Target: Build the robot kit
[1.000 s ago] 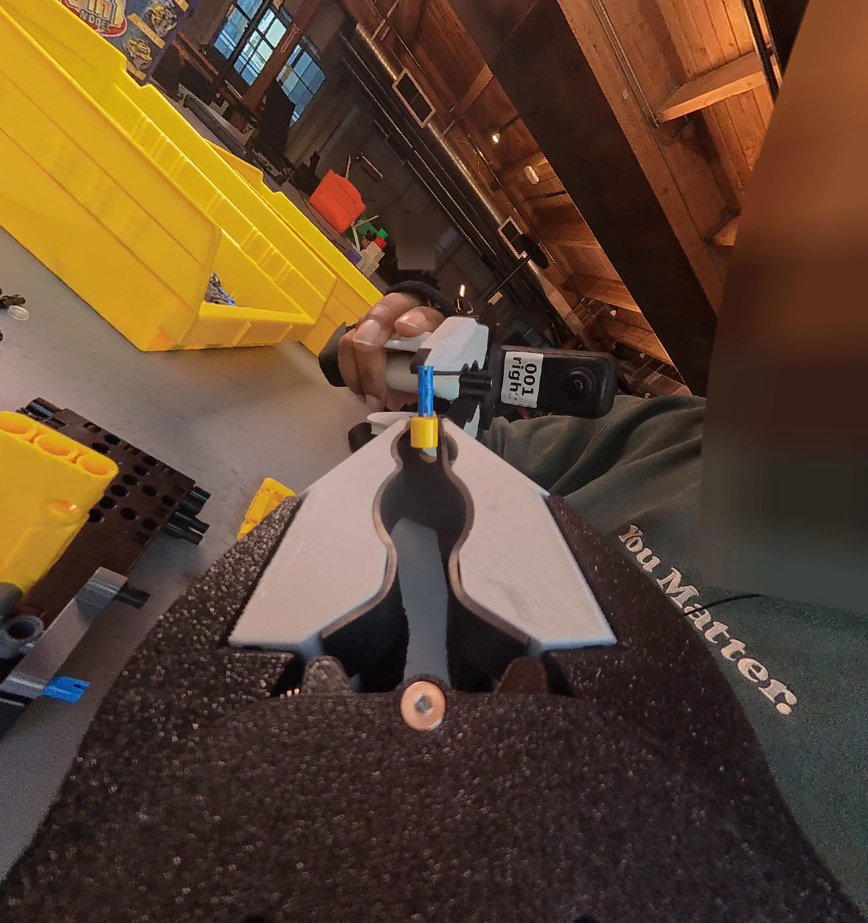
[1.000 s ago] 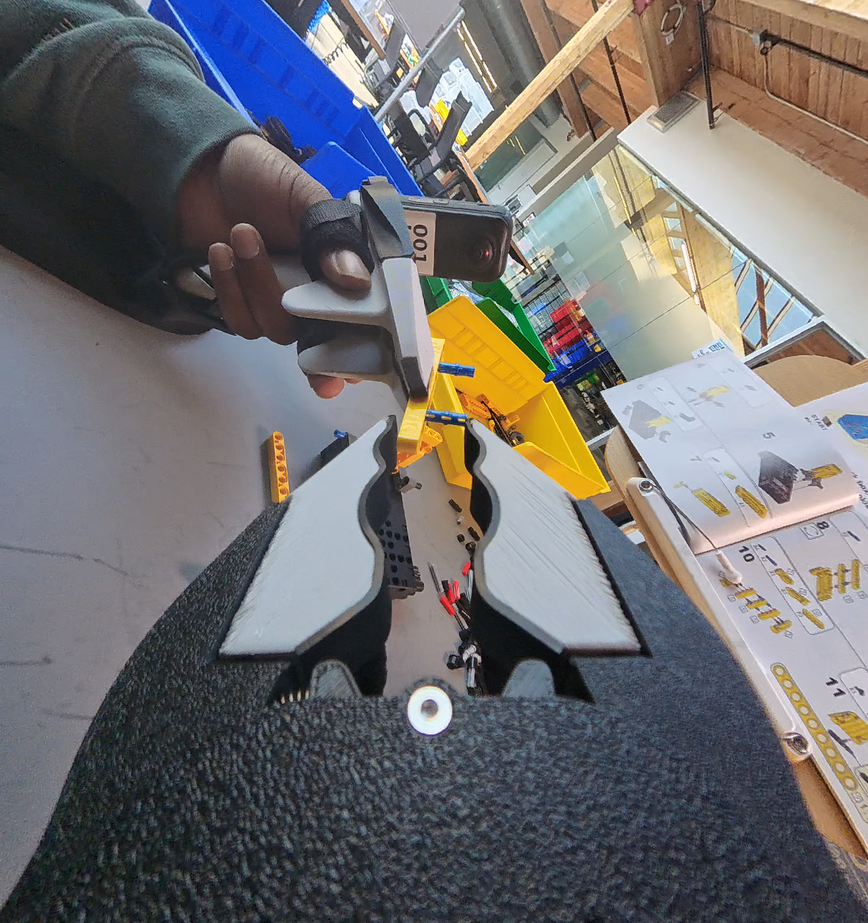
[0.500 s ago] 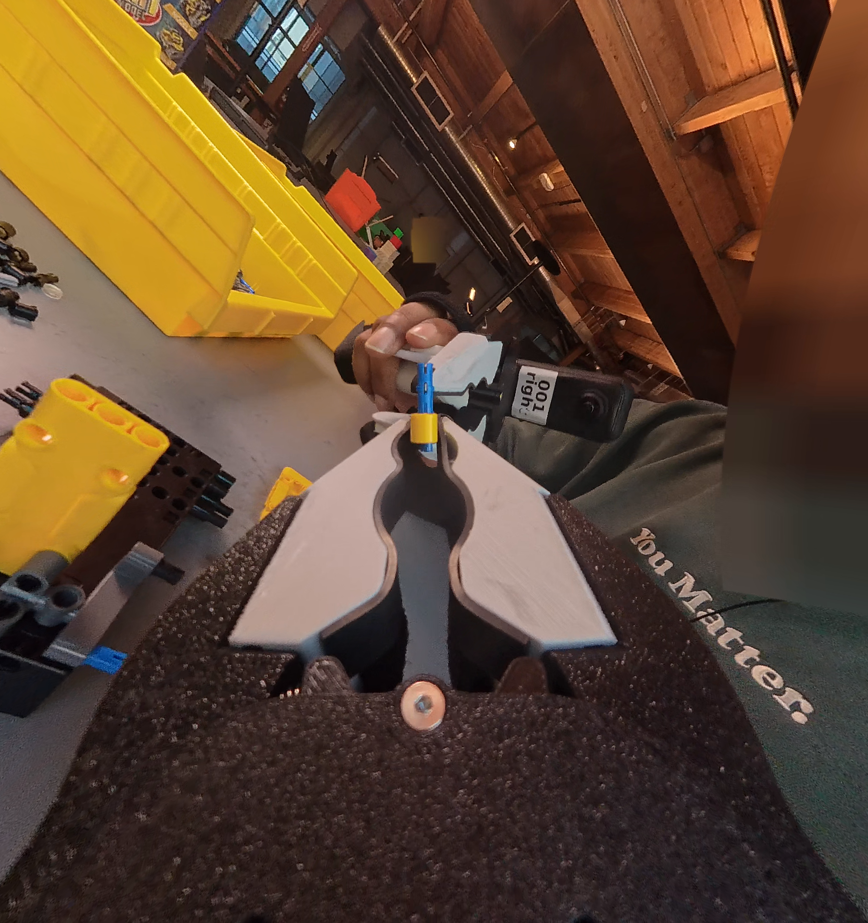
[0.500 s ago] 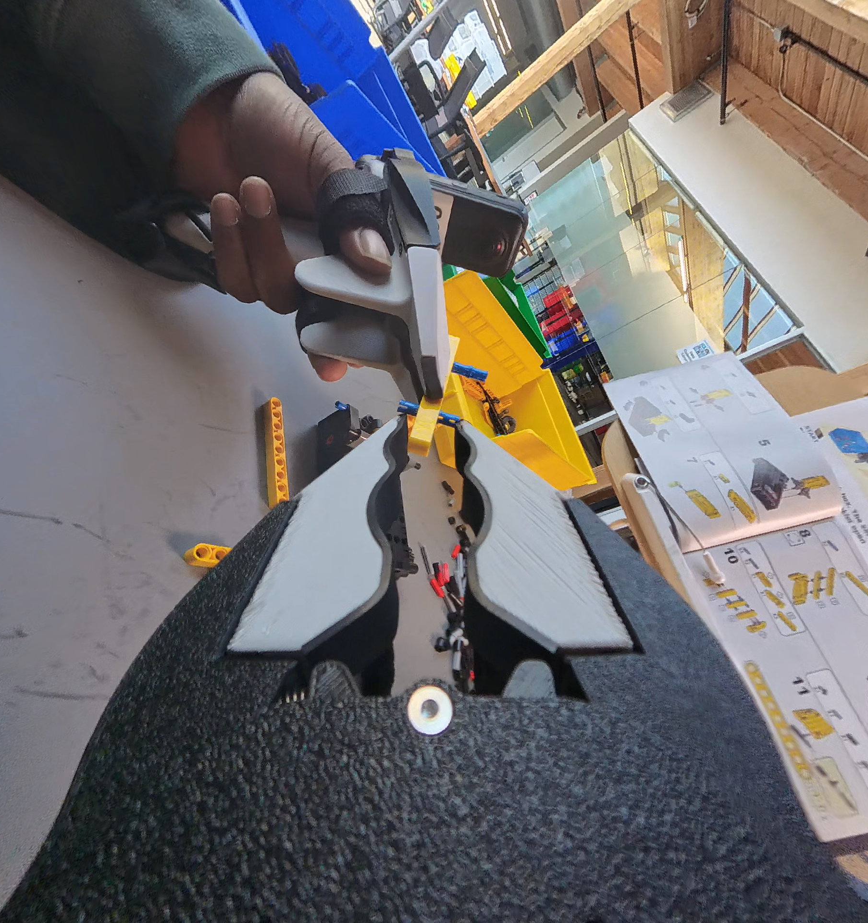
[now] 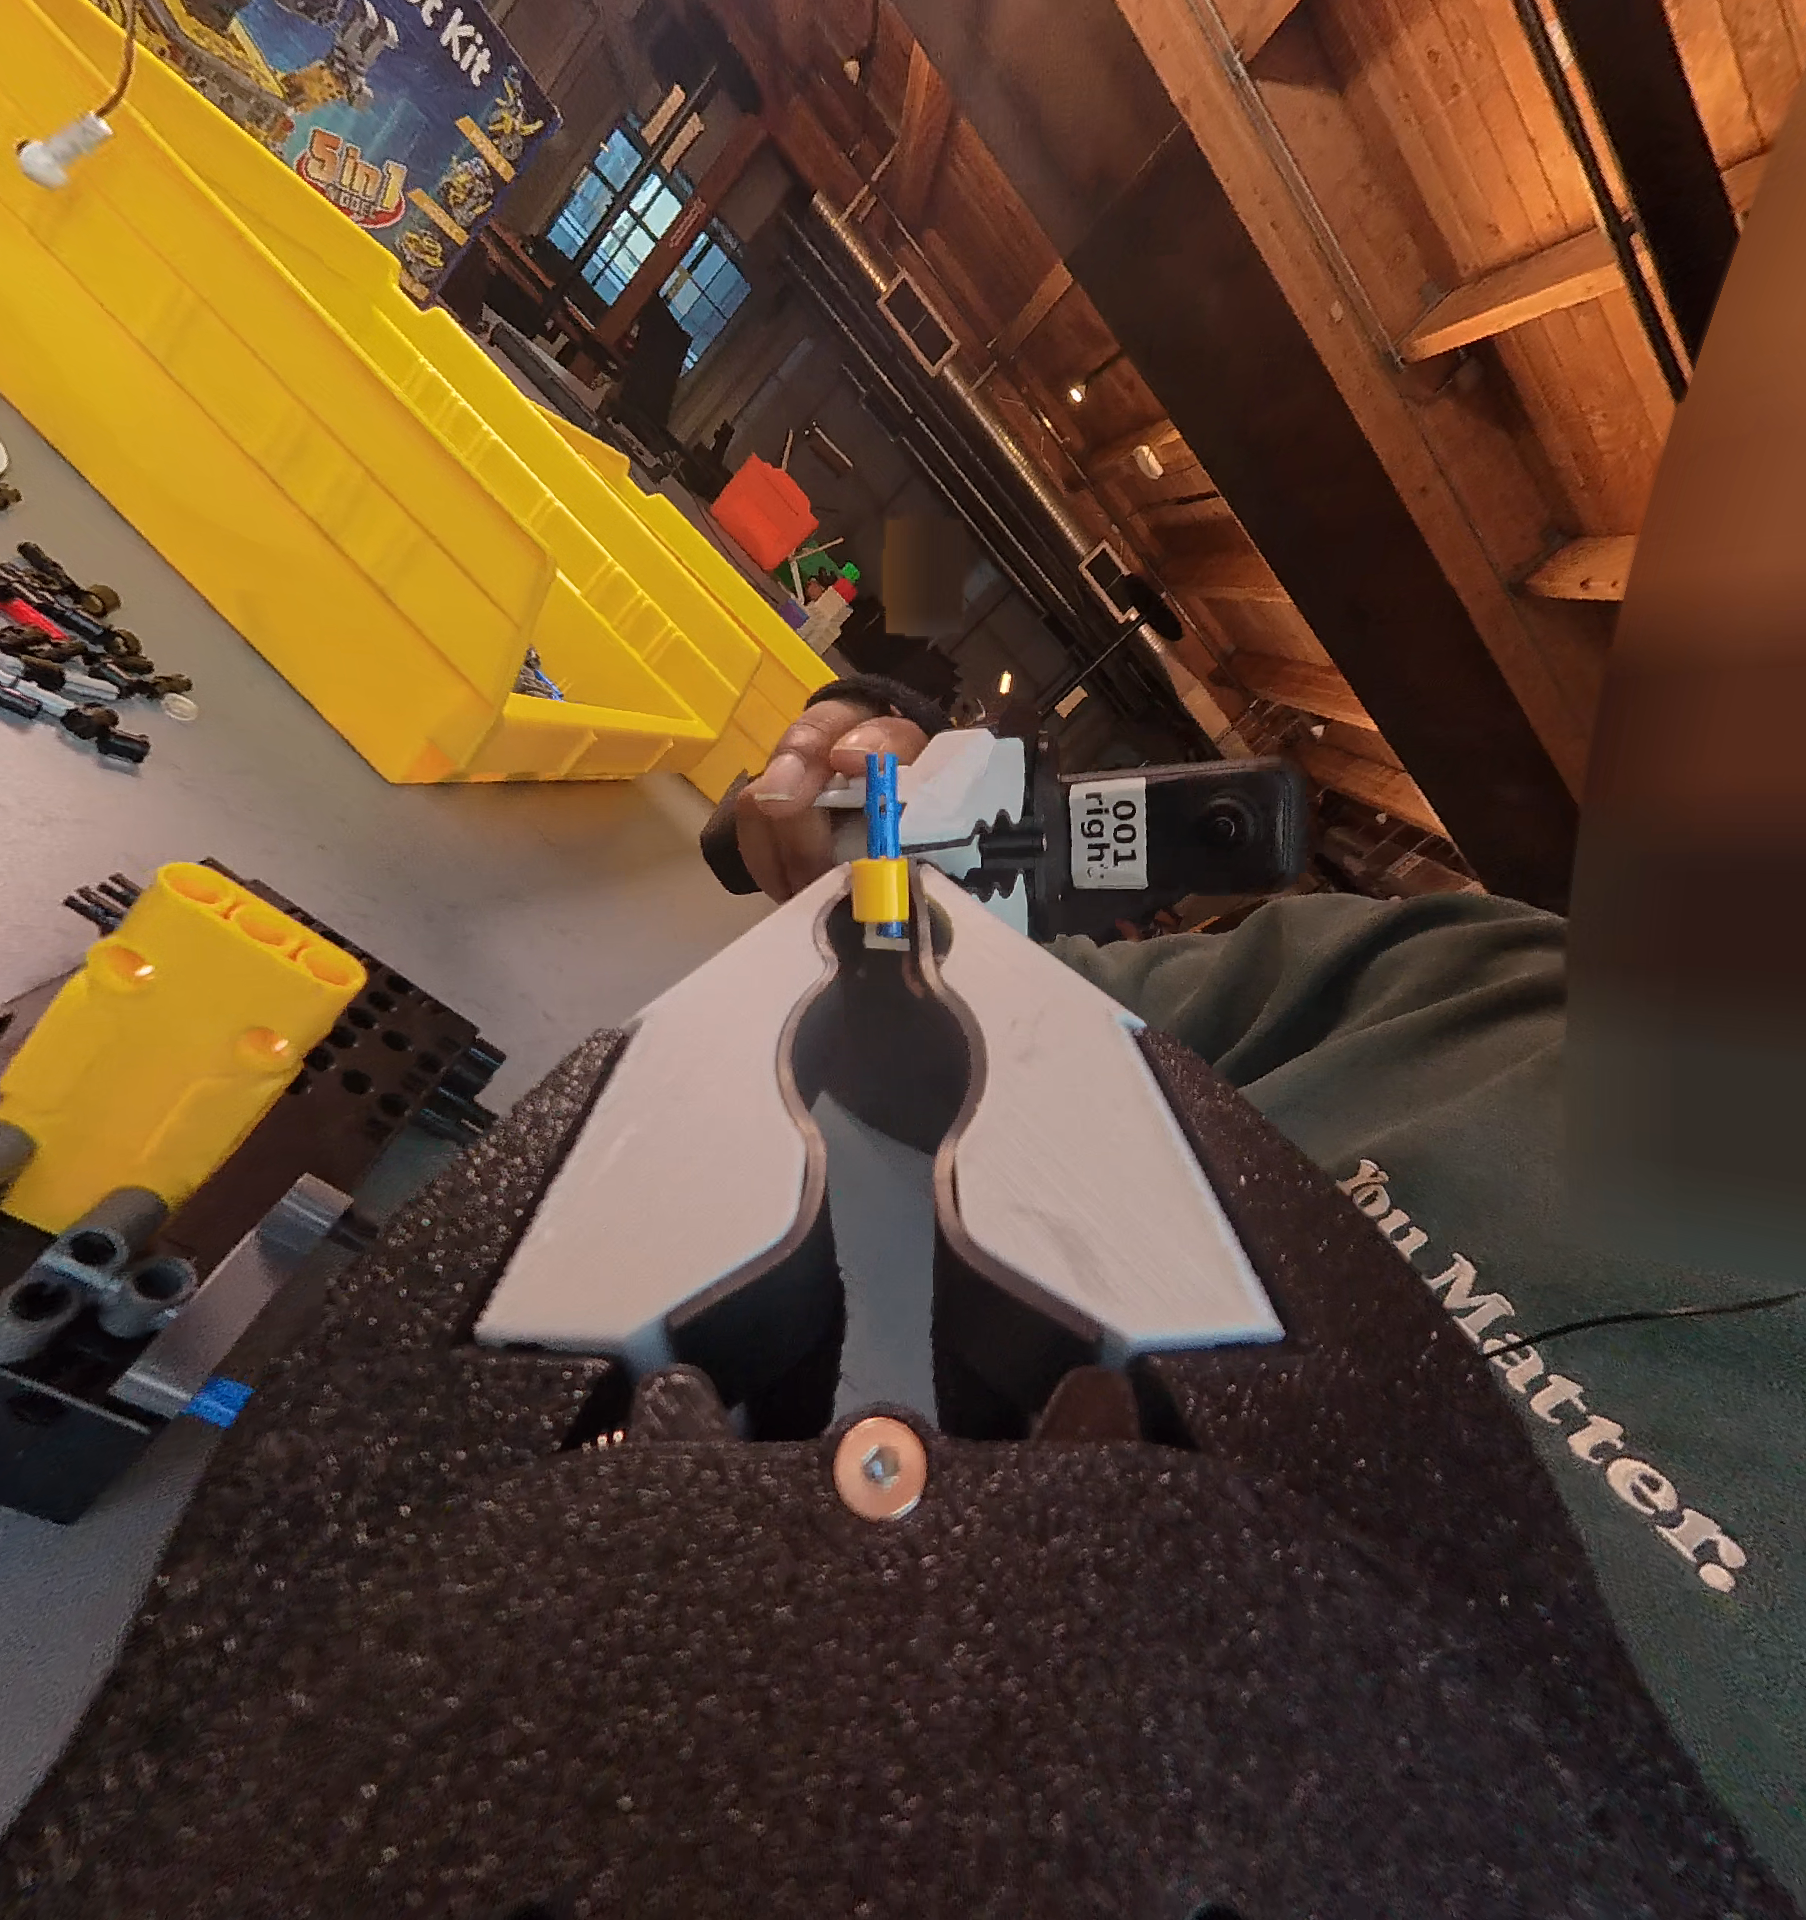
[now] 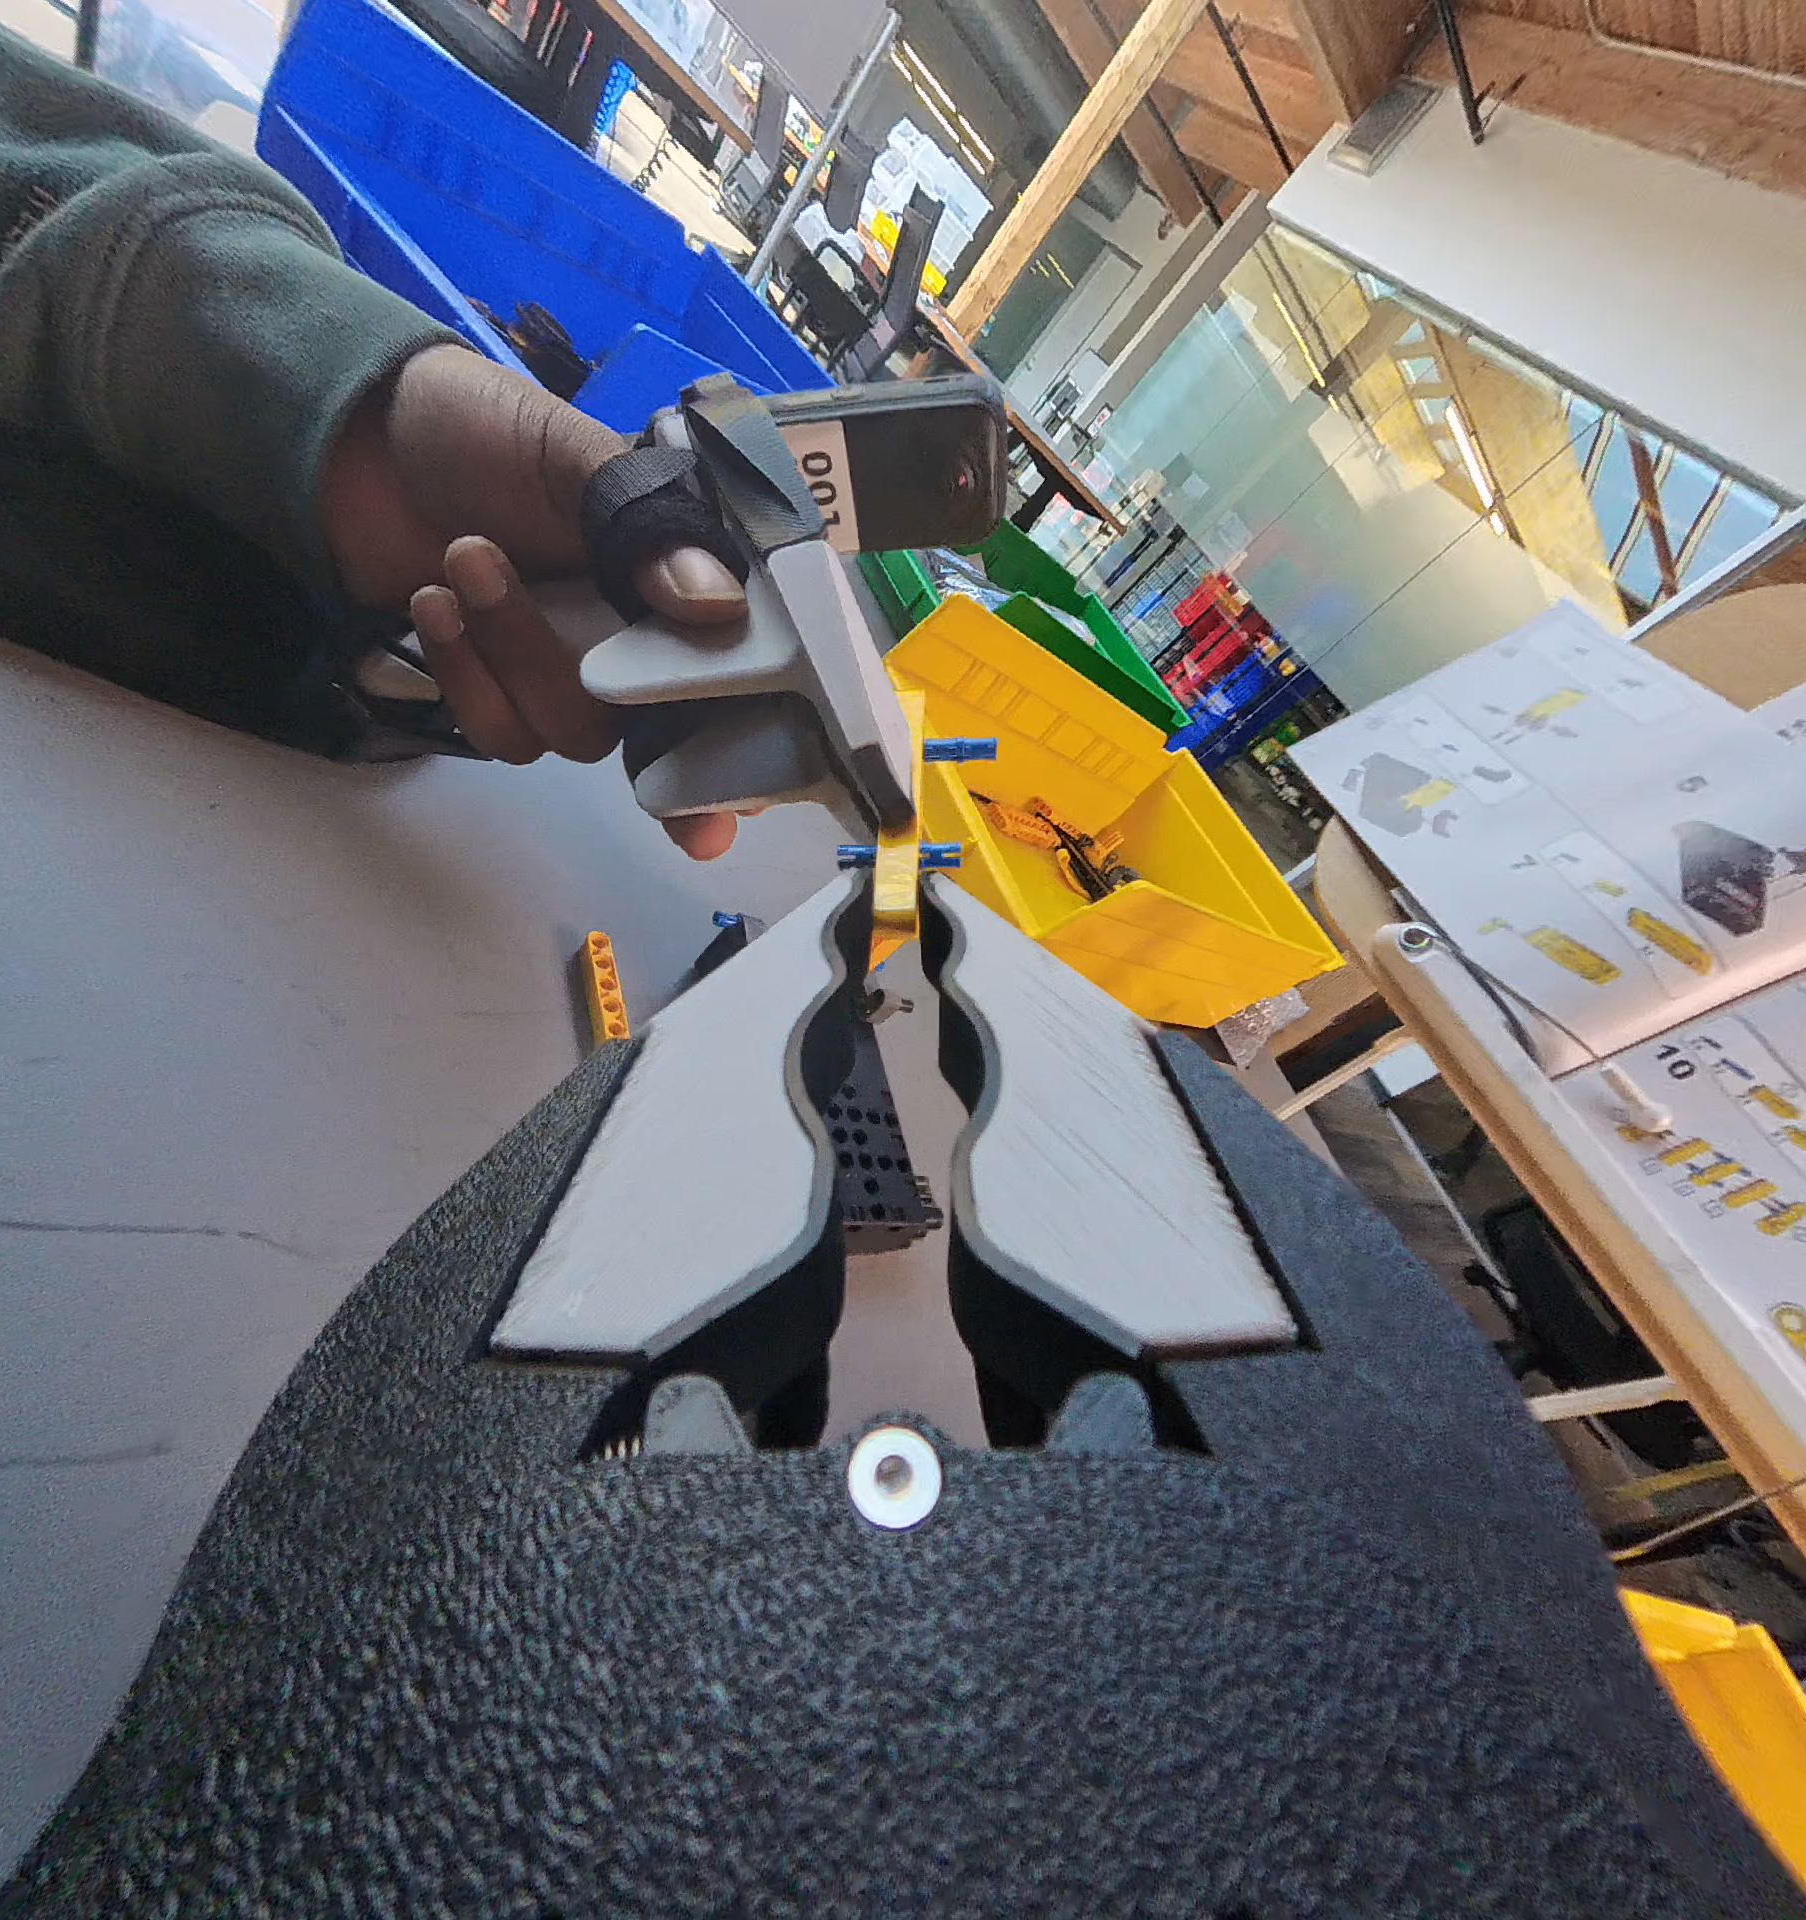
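A yellow beam (image 6: pixel 895 883) studded with blue pins (image 6: pixel 959 748) is pinched end-on between the tips of the left gripper (image 5: pixel 881 902), whose jaws are drawn tight on it, so that the beam is held clear of the grey table (image 5: pixel 442 862) with its pins exposed. The same beam is met from the other side by the right gripper (image 6: pixel 895 902); its jaws are narrowed around the beam's lower end, though firm contact cannot be told. The two tools are brought nose to nose in the air, apparently so the piece is steadied from both ends. A black perforated frame carrying a yellow block (image 5: pixel 177 1029) lies just beside the left gripper, loose black pins (image 5: pixel 57 665) farther off before the yellow bins (image 5: pixel 286 436). An instruction booklet (image 6: pixel 1564 831) is propped at the right.
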